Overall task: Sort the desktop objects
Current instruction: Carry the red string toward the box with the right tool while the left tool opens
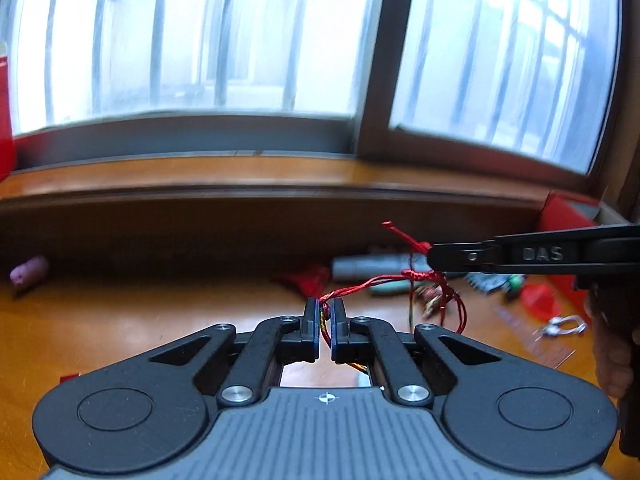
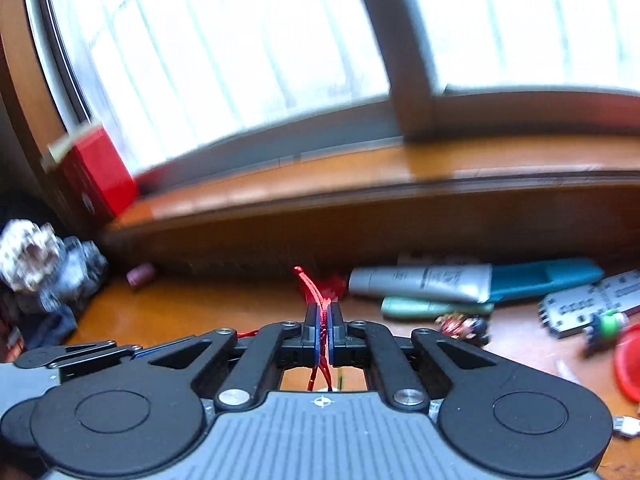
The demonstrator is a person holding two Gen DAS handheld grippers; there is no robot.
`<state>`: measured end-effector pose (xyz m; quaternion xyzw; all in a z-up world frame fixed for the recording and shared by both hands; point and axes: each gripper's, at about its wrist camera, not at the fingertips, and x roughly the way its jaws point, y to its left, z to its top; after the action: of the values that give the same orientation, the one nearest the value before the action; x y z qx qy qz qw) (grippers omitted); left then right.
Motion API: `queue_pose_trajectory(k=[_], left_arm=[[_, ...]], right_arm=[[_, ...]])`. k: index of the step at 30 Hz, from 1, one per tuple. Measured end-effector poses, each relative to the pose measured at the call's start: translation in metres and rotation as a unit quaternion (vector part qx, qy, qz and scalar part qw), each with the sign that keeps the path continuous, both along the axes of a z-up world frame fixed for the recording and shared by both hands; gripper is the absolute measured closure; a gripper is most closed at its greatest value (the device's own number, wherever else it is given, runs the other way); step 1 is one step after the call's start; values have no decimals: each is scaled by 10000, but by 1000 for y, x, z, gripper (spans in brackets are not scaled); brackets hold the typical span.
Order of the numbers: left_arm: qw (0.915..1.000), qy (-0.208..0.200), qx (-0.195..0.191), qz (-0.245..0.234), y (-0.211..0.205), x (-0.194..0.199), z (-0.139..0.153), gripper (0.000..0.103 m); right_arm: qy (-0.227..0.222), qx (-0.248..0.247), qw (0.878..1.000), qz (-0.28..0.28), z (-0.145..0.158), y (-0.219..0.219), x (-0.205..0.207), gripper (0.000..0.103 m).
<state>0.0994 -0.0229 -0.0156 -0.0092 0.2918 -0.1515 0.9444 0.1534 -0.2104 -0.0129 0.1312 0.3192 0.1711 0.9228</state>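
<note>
Pink lump [image 1: 29,273] lay far left on the desk [image 1: 140,320], near the wall under the sill [image 1: 200,172]. Red box [image 2: 96,172] stood at the left end of that sill; in my right view a blurry pile [image 2: 44,264] sat below it at the desk's left edge.

My left gripper [image 1: 325,306] was almost fully closed, jaws nearly parallel, pinching a red cord [image 1: 376,280] at the tips, lifted off the desk. The cord ran from there up and right to a knot, loose strands hanging down under it. Something gold-green showed between the jaws too; couldn't tell what.

My right gripper [image 1: 430,258] came in from the right in the left view, seen side-on, its tip touching the cord at the knot, a short red end sticking up past it. In its own view the right gripper [image 2: 324,303] was clamped tight on the cord [image 2: 310,286], blue pads [image 2: 319,332] almost touching, cord end poking out ahead, strands trailing back through the jaws.

Behind the cord on the desk: grey tube [image 2: 420,280], green tube [image 2: 416,306] just in front of it, teal case [image 2: 548,276] to the right. A small figure [image 2: 464,326] lay near the green tube. Further right, a grey strip [image 2: 588,300], a green toy [image 2: 606,326], a red disc [image 2: 628,364]. Part of a hand [image 1: 608,352] showed at the right edge of the left view.
</note>
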Motion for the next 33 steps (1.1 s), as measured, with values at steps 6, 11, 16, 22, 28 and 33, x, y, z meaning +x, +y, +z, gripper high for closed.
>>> queue_pose_trajectory(k=[6, 11, 16, 22, 28, 33], left_arm=[[9997, -142, 52, -210, -18, -11, 16, 96], [9989, -260, 96, -385, -32, -20, 29, 97], [9982, -128, 313, -487, -51, -25, 29, 98], [9976, -14, 394, -565, -76, -28, 28, 98], [9981, 50, 441, -432, -92, -32, 29, 96], [9958, 204, 893, 45, -77, -37, 11, 90]], right_arm=[[-510, 203, 9976, -415, 31, -31, -32, 99], [-756, 261, 9937, -784, 49, -60, -58, 99], [-793, 355, 9919, -929, 57, -78, -80, 99], [-820, 346, 9917, -928, 58, -96, -102, 99], [-867, 326, 9916, -906, 65, -119, -123, 99], [-845, 324, 9921, -863, 71, -136, -129, 99]])
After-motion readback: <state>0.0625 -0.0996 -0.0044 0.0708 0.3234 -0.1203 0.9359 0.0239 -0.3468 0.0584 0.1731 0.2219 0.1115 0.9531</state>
